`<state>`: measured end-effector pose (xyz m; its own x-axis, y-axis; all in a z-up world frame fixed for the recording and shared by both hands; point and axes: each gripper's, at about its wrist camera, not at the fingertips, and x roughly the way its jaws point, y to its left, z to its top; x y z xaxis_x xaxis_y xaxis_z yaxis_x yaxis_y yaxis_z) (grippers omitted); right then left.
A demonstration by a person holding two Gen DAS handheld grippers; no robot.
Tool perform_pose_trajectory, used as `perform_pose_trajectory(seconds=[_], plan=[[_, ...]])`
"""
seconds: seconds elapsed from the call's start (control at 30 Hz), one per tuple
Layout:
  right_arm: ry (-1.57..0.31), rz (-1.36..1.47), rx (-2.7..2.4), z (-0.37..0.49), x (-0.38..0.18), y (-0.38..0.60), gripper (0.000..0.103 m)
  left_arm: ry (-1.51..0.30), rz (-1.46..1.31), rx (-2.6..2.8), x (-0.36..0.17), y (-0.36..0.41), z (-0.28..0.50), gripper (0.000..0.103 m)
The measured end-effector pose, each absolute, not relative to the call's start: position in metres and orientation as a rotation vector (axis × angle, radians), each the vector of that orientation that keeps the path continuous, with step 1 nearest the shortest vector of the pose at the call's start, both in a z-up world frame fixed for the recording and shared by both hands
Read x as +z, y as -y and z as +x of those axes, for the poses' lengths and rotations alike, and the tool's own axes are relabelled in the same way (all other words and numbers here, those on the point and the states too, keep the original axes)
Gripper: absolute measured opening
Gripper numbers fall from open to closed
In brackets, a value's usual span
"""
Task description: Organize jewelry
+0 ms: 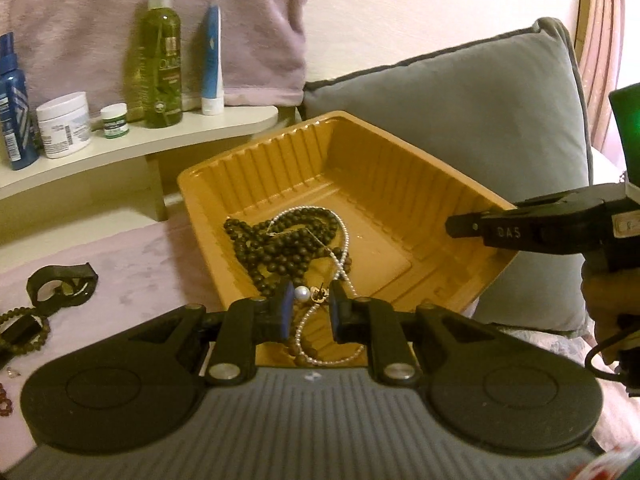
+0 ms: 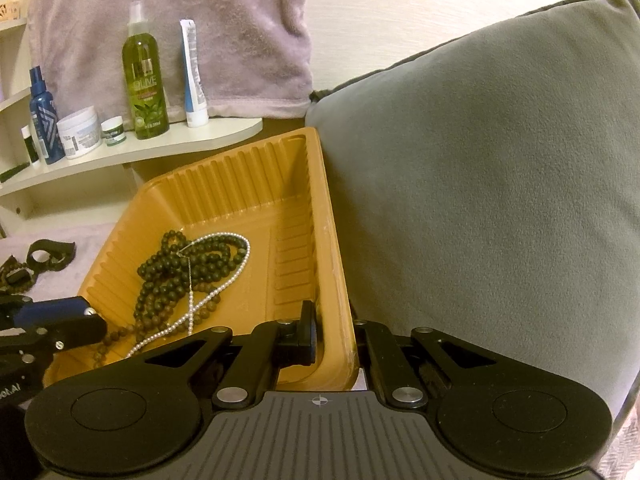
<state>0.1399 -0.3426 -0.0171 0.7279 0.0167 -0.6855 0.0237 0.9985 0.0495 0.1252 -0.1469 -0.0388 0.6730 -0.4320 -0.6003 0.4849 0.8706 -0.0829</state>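
An orange plastic tray [image 1: 400, 168] [image 2: 248, 176] holds a dark bead necklace [image 1: 280, 240] [image 2: 168, 276] and a white pearl necklace [image 1: 345, 236] [image 2: 224, 280]. My left gripper [image 1: 310, 300] hovers over the tray's near edge, its jaws a little apart with a pearl earring [image 1: 302, 293] between the blue pads; whether the pads pinch it is unclear. My right gripper [image 2: 334, 336] is shut on the tray's right wall; it also shows in the left wrist view [image 1: 480, 228], and the left gripper in the right wrist view [image 2: 80, 312].
A grey cushion [image 1: 460, 120] [image 2: 480, 180] leans against the tray's right side. A shelf [image 1: 132, 140] at back left carries bottles, jars and a tube. On the pink cloth at left lie a black clasp [image 1: 60, 284] and a bead bracelet [image 1: 24, 328].
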Motion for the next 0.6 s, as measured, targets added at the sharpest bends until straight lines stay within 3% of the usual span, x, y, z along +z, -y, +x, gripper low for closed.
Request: perform_pose_trajectory(seconds=[0.6], plan=[[-0.755,0.057,-0.004,0.139,-0.016,0.342,0.005,-0.635,0.068,-0.477,-0.039,0.137,0.122,0.023]])
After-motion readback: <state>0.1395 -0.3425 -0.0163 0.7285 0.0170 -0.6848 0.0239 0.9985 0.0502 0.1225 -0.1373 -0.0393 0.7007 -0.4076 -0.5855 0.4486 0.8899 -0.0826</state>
